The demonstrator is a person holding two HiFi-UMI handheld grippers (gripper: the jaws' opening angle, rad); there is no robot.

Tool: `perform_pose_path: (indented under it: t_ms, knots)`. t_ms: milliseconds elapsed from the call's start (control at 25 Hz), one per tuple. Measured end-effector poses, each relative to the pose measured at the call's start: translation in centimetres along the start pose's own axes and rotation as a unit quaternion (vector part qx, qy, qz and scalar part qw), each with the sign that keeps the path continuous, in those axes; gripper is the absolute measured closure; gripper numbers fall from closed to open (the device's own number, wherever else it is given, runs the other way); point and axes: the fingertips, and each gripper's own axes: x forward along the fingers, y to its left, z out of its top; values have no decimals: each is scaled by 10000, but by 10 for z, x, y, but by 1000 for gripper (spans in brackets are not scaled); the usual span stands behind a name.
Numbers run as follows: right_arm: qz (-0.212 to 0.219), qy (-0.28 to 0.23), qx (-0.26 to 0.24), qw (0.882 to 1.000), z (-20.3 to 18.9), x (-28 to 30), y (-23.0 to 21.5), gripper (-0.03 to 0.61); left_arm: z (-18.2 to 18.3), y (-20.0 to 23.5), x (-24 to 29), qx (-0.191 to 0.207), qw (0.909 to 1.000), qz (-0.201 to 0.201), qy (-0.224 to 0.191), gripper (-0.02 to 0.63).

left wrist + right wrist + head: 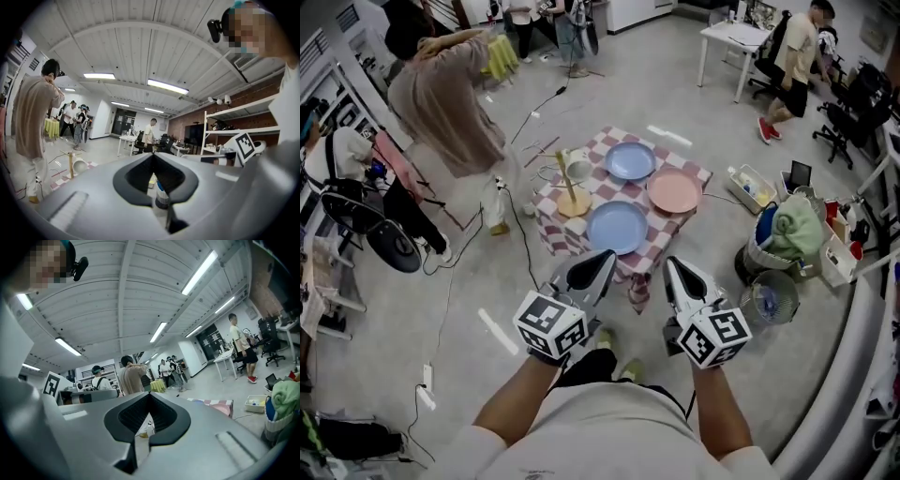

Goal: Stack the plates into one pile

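Three plates lie apart on a small table with a checked cloth [551, 201]: a blue plate [630, 160] at the back, a pink plate [674, 190] to the right, and a second blue plate [617, 227] at the front. My left gripper [602, 255] and right gripper [672, 262] hang side by side close to my body, short of the table and above the floor. Both are shut with nothing between the jaws. In the gripper views, the left gripper [152, 154] and right gripper [149, 393] point out level across the room. The pink plate [220, 405] shows beyond the right jaw.
A wooden stand [573, 195] with a white cup [578, 165] occupies the table's left side. A person in beige [441, 94] stands left of the table. Cables cross the floor. A floor fan [769, 298], a basket of cloth [792, 230] and a white box [753, 186] sit to the right.
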Motion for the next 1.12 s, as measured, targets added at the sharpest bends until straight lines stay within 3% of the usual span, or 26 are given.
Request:
perform_pose_path:
  t_ms: [560,880,1120]
  knots:
    - [-271,360,21,9990,-16,84,-51,574,-21,76,66,-94,9999,-23,100,607]
    - [-564,789,44,9953,-46,163,-92,574,-42,141,121,24,9992,-254,299,607]
    - [-831,1045,-97,9910,-64,211,-106,574,-57,186,154,-130,9979,-447,455,607]
